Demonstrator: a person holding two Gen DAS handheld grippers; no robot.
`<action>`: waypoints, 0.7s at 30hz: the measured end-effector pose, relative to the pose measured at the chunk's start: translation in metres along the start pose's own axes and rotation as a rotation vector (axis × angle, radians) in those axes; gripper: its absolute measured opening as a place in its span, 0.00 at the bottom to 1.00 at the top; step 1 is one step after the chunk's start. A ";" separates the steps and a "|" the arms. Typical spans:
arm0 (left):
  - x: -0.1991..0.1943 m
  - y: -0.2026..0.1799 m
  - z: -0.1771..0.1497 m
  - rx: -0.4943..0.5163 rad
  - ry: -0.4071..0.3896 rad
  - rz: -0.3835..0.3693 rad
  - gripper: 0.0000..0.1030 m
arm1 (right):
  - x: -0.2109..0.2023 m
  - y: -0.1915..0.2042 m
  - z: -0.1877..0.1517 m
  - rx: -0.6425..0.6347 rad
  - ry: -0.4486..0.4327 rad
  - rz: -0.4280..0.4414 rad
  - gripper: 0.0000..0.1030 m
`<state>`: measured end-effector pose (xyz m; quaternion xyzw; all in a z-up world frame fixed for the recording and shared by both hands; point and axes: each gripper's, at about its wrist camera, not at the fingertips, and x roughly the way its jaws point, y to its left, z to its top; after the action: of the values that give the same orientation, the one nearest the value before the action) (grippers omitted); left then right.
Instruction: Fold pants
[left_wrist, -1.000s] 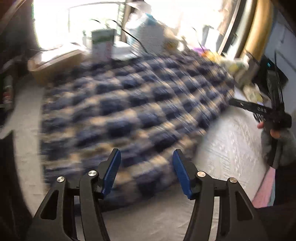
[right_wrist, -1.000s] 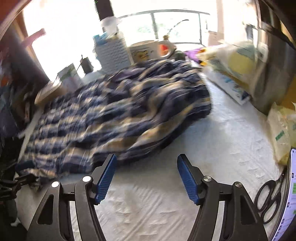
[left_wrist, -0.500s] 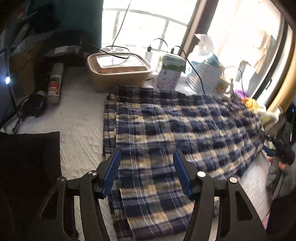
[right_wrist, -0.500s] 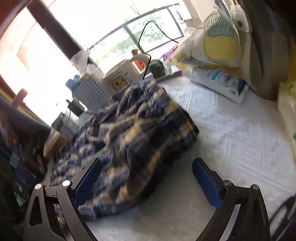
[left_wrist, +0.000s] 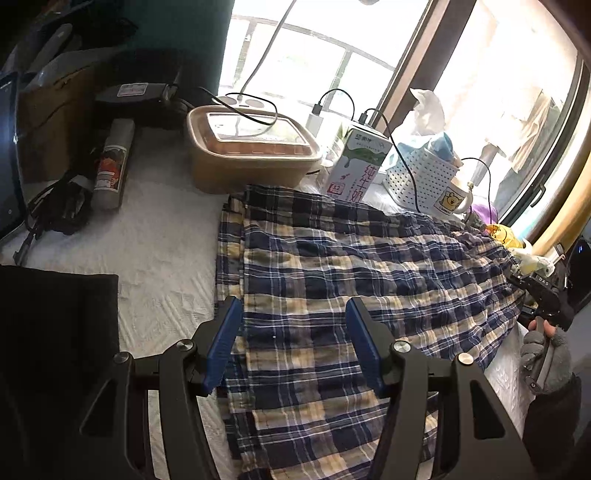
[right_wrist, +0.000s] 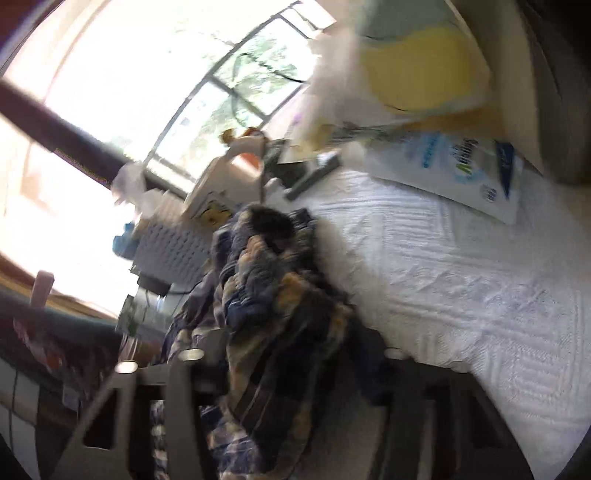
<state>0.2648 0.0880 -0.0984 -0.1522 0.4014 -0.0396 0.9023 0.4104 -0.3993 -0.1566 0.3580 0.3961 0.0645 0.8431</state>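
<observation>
Pants (left_wrist: 351, 280) spread flat under left claw (left_wrist: 293, 345), jaws apart

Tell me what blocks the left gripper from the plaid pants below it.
Nothing visible: the open left gripper hangs directly over the blue-and-cream plaid pants, with only cloth between its blue fingers.

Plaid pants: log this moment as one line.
plaid pants spread on white cover | left hand-held gripper open above pants, empty | right hand-held gripper at far pants edge, grip unclear, view blurred
</observation>
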 end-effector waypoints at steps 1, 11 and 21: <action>0.000 0.002 0.000 -0.002 0.001 -0.001 0.57 | 0.000 0.001 -0.001 0.002 -0.003 -0.002 0.37; -0.005 0.015 -0.004 -0.006 0.000 -0.015 0.57 | -0.031 0.059 -0.013 -0.145 -0.117 -0.056 0.27; -0.017 0.024 -0.009 0.020 -0.023 -0.052 0.57 | -0.050 0.174 -0.054 -0.436 -0.164 -0.048 0.27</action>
<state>0.2454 0.1118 -0.0998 -0.1541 0.3864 -0.0654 0.9070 0.3684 -0.2612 -0.0354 0.1620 0.3111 0.0992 0.9312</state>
